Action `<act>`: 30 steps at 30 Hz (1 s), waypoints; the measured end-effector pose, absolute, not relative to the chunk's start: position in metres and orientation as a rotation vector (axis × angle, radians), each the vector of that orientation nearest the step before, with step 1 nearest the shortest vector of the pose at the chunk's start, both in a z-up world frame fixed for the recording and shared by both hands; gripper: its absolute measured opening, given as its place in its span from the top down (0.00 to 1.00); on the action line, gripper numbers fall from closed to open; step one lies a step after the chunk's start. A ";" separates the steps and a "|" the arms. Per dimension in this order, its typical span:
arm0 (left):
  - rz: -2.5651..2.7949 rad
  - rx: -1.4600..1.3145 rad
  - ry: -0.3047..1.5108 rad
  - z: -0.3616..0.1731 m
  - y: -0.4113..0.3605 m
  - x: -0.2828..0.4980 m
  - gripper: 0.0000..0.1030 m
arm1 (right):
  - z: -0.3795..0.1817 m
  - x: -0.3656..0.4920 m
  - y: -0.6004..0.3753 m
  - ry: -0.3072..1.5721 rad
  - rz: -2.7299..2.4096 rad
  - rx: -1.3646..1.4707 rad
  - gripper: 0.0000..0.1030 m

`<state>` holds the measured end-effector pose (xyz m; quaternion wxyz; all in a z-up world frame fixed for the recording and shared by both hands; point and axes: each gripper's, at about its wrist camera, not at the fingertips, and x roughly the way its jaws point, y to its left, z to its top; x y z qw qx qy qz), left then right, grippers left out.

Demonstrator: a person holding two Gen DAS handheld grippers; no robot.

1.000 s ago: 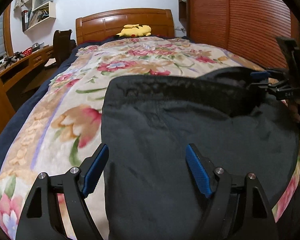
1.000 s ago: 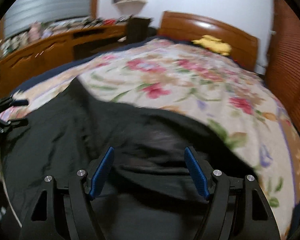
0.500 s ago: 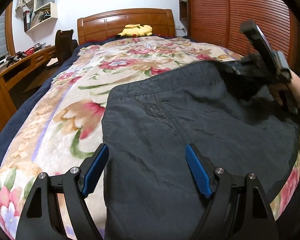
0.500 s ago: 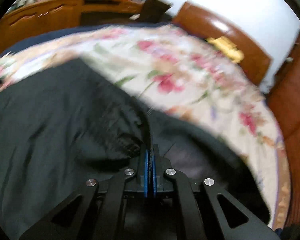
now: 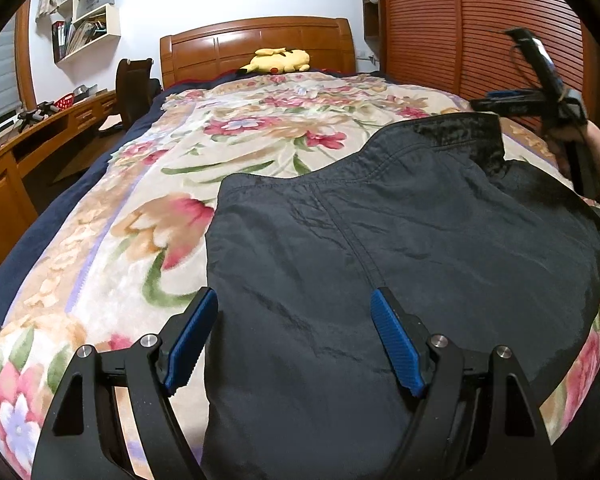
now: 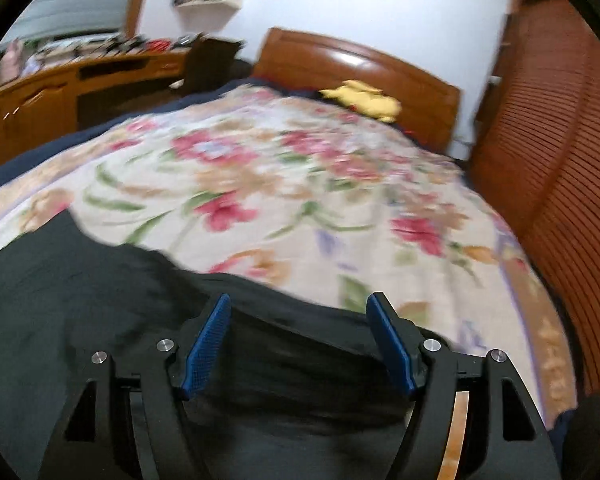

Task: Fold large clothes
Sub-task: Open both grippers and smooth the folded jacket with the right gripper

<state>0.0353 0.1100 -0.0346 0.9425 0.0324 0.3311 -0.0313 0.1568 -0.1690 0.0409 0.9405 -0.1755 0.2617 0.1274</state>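
A large black garment [image 5: 380,240] lies spread on the flowered bedspread [image 5: 260,140], its seamed top edge toward the headboard. My left gripper [image 5: 294,332] hovers open over the garment's near left part, nothing between its blue pads. In the left wrist view my right gripper [image 5: 484,101] hangs at the far right, just above the garment's raised corner, held by a hand [image 5: 580,140]. In the right wrist view the right gripper [image 6: 298,336] has its jaws opening; the black cloth [image 6: 80,300] lies below them and the pads do not press on it.
A yellow plush toy [image 5: 278,60] rests by the wooden headboard [image 5: 256,40]. A slatted wooden wardrobe [image 5: 460,28] lines the right side. A long wooden desk [image 5: 32,140] and a dark chair [image 5: 134,88] stand left of the bed. Wall shelves [image 5: 88,20] hang above.
The right gripper shut on the garment's far right edge, drew it out so the cloth lies flatter, then let go and lifted away. The left gripper stayed still and open.
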 end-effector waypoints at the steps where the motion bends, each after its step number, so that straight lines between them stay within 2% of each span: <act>1: -0.064 0.062 0.674 -0.035 0.110 0.035 0.23 | 0.043 0.158 -0.182 0.537 0.240 -0.339 0.30; 6: -0.062 0.047 0.678 -0.037 0.113 0.037 0.23 | 0.028 0.169 -0.230 0.618 0.178 -0.275 0.30; 15: -0.057 0.049 0.686 -0.039 0.114 0.037 0.22 | -0.031 0.217 -0.254 0.902 0.227 -0.137 0.31; 16: -0.056 0.048 0.688 -0.040 0.114 0.037 0.22 | -0.033 0.219 -0.254 0.908 0.245 -0.117 0.34; 17: -0.055 0.049 0.689 -0.040 0.113 0.038 0.22 | -0.032 0.220 -0.254 0.908 0.268 -0.102 0.44; 18: -0.054 0.049 0.690 -0.041 0.113 0.038 0.22 | -0.032 0.226 -0.257 0.907 0.297 -0.094 0.64; 19: -0.053 0.050 0.691 -0.041 0.113 0.039 0.22 | -0.031 0.224 -0.254 0.901 0.328 -0.100 0.72; 20: -0.052 0.050 0.691 -0.042 0.113 0.039 0.22 | -0.030 0.221 -0.256 0.890 0.337 -0.120 0.89; 21: -0.052 0.049 0.692 -0.042 0.113 0.040 0.22 | -0.029 0.218 -0.257 0.880 0.341 -0.153 0.95; 26: -0.052 0.046 0.691 -0.042 0.115 0.040 0.22 | -0.019 0.200 -0.278 0.784 0.241 -0.219 0.98; 30: -0.056 0.043 0.685 -0.041 0.114 0.037 0.22 | -0.023 0.193 -0.291 0.810 0.136 -0.253 0.98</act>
